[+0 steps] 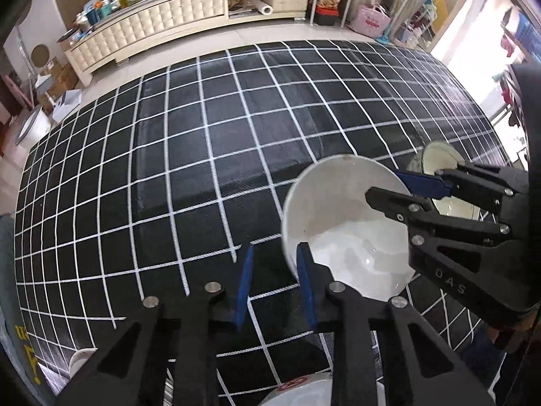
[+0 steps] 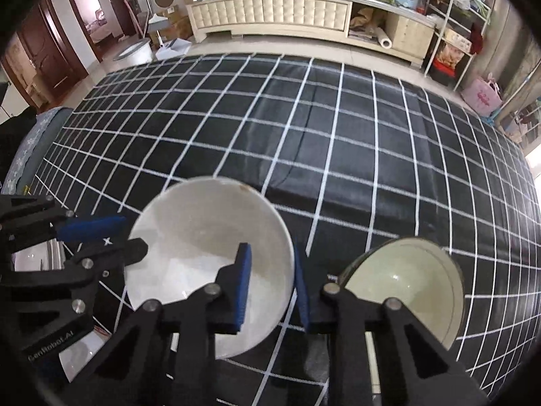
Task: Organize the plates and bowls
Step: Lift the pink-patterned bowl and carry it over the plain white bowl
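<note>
Simply a glossy white bowl [image 2: 209, 253]

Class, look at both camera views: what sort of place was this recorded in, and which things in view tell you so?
Probably a home living room. A long cream cabinet cluttered on top lines the far wall, a wooden door opens to another room, and bowls such as the white bowl sit on a black grid-patterned cloth.
</note>
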The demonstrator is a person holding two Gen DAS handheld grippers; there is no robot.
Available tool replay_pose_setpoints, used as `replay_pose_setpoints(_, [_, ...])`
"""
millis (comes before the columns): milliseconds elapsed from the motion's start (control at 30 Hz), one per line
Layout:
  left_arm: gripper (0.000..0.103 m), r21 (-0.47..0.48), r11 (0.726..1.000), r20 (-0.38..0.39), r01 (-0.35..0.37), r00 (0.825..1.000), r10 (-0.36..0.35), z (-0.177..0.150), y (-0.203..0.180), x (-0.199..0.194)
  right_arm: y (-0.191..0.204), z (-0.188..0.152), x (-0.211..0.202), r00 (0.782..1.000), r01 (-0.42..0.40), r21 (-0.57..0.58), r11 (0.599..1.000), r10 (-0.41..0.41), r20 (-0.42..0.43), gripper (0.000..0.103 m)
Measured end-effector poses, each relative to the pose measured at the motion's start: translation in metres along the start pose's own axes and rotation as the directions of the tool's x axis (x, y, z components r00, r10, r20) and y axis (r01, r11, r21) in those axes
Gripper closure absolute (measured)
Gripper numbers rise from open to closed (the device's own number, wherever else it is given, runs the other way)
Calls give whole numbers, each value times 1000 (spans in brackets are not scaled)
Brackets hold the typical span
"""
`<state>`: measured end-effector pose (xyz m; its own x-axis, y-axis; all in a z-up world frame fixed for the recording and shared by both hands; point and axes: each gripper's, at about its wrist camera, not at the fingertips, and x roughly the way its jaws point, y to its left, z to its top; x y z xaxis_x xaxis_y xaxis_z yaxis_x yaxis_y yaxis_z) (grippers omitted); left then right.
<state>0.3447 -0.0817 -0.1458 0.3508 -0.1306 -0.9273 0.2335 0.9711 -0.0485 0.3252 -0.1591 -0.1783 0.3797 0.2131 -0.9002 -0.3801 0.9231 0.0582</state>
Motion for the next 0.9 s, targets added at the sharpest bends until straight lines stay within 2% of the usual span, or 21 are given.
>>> replay_pose_setpoints(133, [84, 9, 1000, -15, 19, 1000, -19, -4, -5, 7, 4, -7, 4, 1000, 30, -6, 1000, -30, -6, 76])
replay_pose_setpoints(200, [89, 18, 999, -18, 31, 999, -30, -5, -8, 10, 2, -7, 4, 999, 32, 15, 999, -32, -3, 77])
replay_pose_setpoints(300, [89, 25, 1000, -16, 14, 1000, -13, -3, -13, 15, -2, -9, 2, 999, 35, 66, 997, -36, 7, 84])
replay_pose_setpoints(500, [90, 6, 1000, -10, 17, 1000, -17, -6, -13, 11, 2, -6, -10, 998, 56, 105, 993, -58, 21, 85])
replay_pose_setpoints(667, [90, 10, 1000, 0, -1, 1000, 1, -8, -14, -5, 6, -4, -30, 997, 49, 130, 990, -56, 49, 85])
replay_pose_setpoints(900, [90, 9, 1000, 60, 0, 998, -1, -16, -12, -45, 23, -9, -61, 995, 40, 131, 991, -52, 89, 85])
